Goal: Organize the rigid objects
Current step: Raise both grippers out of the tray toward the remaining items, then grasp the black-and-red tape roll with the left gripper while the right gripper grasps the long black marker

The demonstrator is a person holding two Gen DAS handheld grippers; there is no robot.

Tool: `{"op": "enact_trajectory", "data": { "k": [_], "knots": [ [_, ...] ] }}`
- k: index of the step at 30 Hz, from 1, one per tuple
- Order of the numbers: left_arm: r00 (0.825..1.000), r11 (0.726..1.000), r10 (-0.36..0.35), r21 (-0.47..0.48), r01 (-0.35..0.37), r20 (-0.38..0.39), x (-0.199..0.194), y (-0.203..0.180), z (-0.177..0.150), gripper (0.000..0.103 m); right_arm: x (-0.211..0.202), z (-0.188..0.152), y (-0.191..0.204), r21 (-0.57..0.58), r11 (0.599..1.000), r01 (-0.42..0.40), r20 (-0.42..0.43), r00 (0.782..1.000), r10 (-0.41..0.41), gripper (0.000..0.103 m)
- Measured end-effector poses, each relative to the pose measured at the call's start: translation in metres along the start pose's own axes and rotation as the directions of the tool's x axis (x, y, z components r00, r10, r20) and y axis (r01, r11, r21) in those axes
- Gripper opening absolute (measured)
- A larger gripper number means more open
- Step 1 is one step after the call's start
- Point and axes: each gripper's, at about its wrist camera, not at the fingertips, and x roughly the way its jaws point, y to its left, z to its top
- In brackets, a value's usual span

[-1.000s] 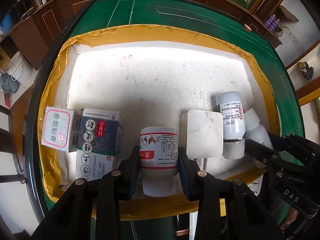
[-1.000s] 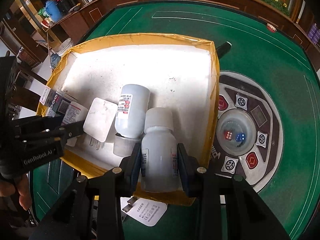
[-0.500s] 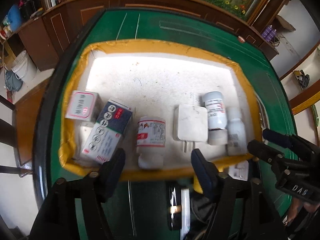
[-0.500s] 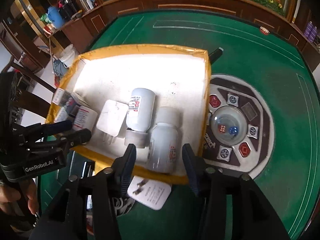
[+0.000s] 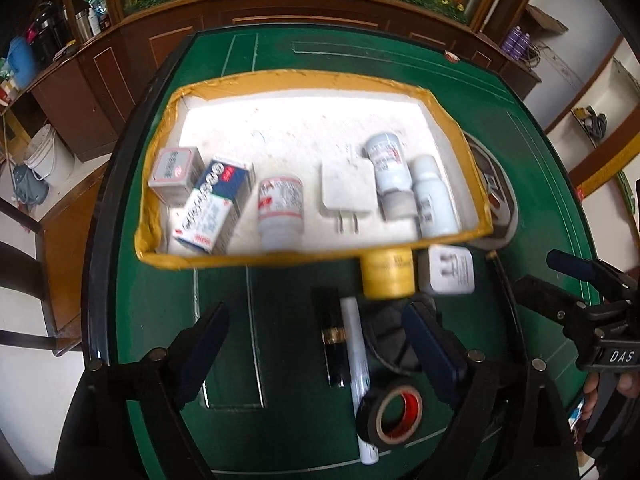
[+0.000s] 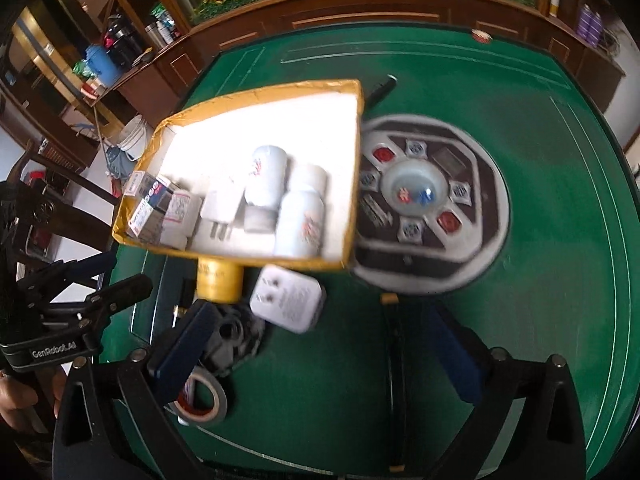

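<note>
Above the green table, the left gripper [image 5: 316,344] and right gripper [image 6: 320,344] hovered spread and empty — short of the yellow-rimmed tray [image 5: 320,258], which held two boxes, three bottles and one white plug.

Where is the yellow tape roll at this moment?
The yellow tape roll stands on the green table just outside the tray's near rim, left of the white adapter; the right wrist view shows it too.

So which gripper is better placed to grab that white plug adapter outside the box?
Probably the right gripper: it is open and the white plug adapter lies just ahead of it. The left gripper faces the pens.
</note>
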Motion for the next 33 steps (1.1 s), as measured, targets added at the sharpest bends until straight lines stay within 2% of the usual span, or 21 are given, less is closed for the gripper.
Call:
{"op": "enact_trajectory", "data": {
  "k": [4, 10, 14, 17, 20, 24, 25, 26, 29, 33],
  "knots": [
    [1.000, 1.000, -0.009, 0.018, 0.010, -0.027, 0.002, -0.005, -0.016, 0.092, -0.006, -0.019, -0.012, 0.037, 0.999, 0.018, -0.001, 1.000, -0.018, 0.103],
    [0.995, 0.997, -0.071, -0.038, 0.069, -0.064, 0.001, 0.004, -0.050, 0.092, -0.014, -0.049, -0.031, 0.106, 0.993, 0.046, -0.007, 0.999, -0.045, 0.103],
    [0.992, 0.996, -0.083, -0.029, 0.081, -0.094, 0.004, -0.003, -0.066, 0.092, -0.015, -0.063, -0.040, 0.133, 0.989, 0.059, -0.021, 0.998, -0.057, 0.103],
    [0.992, 0.996, -0.083, 0.027, 0.086, -0.099, 0.004, -0.021, -0.074, 0.092, -0.014, -0.070, -0.044, 0.150, 0.987, 0.064, -0.028, 0.998, -0.061, 0.103],
    [0.995, 0.988, -0.036, 0.147, 0.049, -0.092, 0.006, -0.047, -0.080, 0.092, -0.015, -0.075, -0.045, 0.159, 0.985, 0.071, -0.031, 0.997, -0.067, 0.103],
    [0.998, 0.952, 0.040, 0.306, -0.023, -0.049, 0.014, -0.080, -0.085, 0.091, -0.015, -0.077, -0.049, 0.170, 0.982, 0.078, -0.033, 0.997, -0.074, 0.102],
    [0.996, 0.941, 0.069, 0.336, -0.048, -0.049, 0.020, -0.085, -0.086, 0.087, -0.015, -0.077, -0.050, 0.173, 0.982, 0.081, -0.033, 0.997, -0.077, 0.102],
    [0.995, 0.933, 0.086, 0.356, -0.061, -0.054, 0.025, -0.088, -0.087, 0.069, -0.015, -0.077, -0.051, 0.174, 0.981, 0.084, -0.034, 0.996, -0.079, 0.102],
    [0.996, 0.931, 0.072, 0.361, -0.047, -0.058, 0.028, -0.087, -0.087, 0.067, -0.015, -0.077, -0.052, 0.171, 0.981, 0.088, -0.038, 0.996, -0.083, 0.102],
    [0.998, 0.947, 0.015, 0.320, 0.004, -0.058, 0.021, -0.075, -0.086, 0.067, -0.011, -0.077, -0.050, 0.140, 0.986, 0.096, -0.059, 0.994, -0.089, 0.102]
  ]
}}
